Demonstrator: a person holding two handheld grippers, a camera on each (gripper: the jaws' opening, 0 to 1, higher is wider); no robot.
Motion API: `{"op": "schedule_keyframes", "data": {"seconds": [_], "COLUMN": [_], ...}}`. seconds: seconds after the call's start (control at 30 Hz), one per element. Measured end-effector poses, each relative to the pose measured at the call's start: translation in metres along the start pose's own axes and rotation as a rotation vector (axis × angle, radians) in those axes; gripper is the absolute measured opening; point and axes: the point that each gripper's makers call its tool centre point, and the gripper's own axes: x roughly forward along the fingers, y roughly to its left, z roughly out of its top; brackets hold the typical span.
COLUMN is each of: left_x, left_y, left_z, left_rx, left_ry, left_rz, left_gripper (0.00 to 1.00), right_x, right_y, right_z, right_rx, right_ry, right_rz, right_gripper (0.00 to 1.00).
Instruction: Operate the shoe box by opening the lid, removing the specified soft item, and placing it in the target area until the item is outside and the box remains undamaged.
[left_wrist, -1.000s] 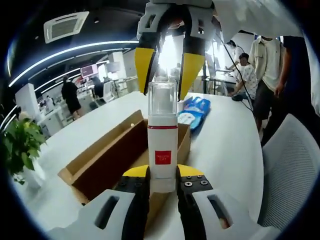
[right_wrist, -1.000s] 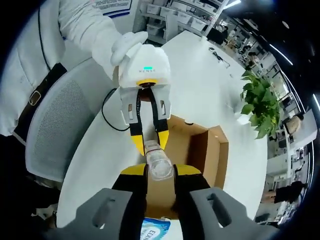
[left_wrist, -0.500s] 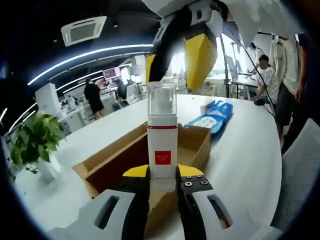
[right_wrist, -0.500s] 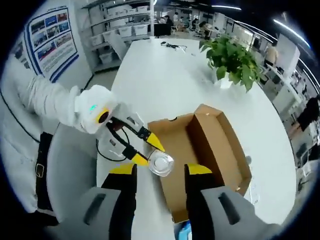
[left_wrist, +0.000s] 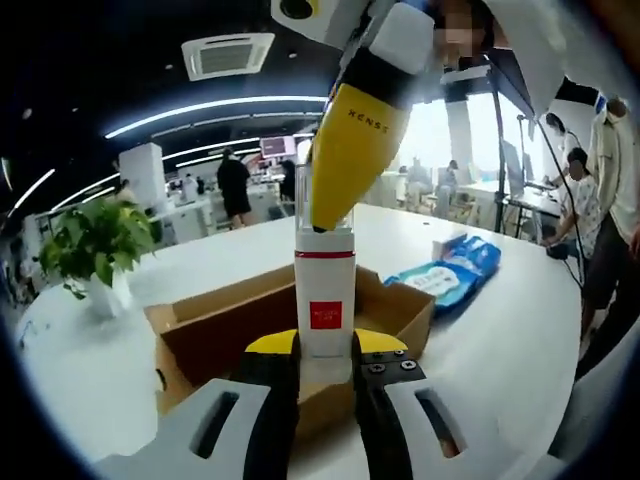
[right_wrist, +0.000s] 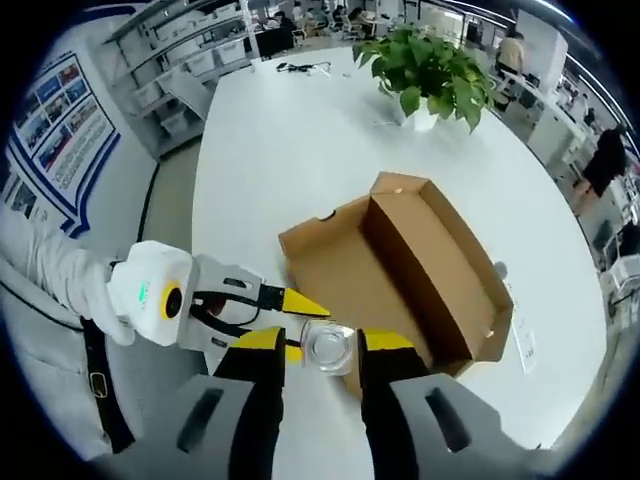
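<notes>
Both grippers meet on the spray bottle (left_wrist: 324, 290), upright above the open shoe box (right_wrist: 420, 270): left gripper (left_wrist: 324, 352) clamps its base, right gripper's (right_wrist: 322, 345) jaws straddle its clear cap, contact unclear.

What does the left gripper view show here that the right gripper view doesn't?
Left gripper view adds the bottle's red label, a blue pack on the table beyond the box, and a ceiling vent. Right gripper view adds the box floor from above, wall posters and a cable. Shared: the open box, plant, bottle, and the left gripper holding it.
</notes>
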Motion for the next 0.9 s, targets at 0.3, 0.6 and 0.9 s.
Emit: {"op": "schedule_keyframes", "data": {"seconds": [0.3,0.6,0.9], "left_x": [0.0008,0.0001,-0.0004], "left_y": [-0.0036,-0.0044,-0.0024], "left_z": [0.0033,0.0045,0.0069], "left_rx": [-0.028,-0.021,-0.012], "left_ry": [-0.011,-0.008,-0.013], "left_rz": [0.010,0.003,0.009], "left_gripper": [0.18,0.18,0.19], "right_x": [-0.0017,-0.0046,-0.0063], "right_y": [-0.0034,0.0041,0.0029], "right_z": [-0.0069,-0.0092,-0.0056], "right_rx": [-0.025,-0.057,-0.071], "right_ry": [0.043,0.046,0.040], "right_rz": [-0.020,-0.026,-0.025], "right_gripper": [0.19,0.19,0.19]}}
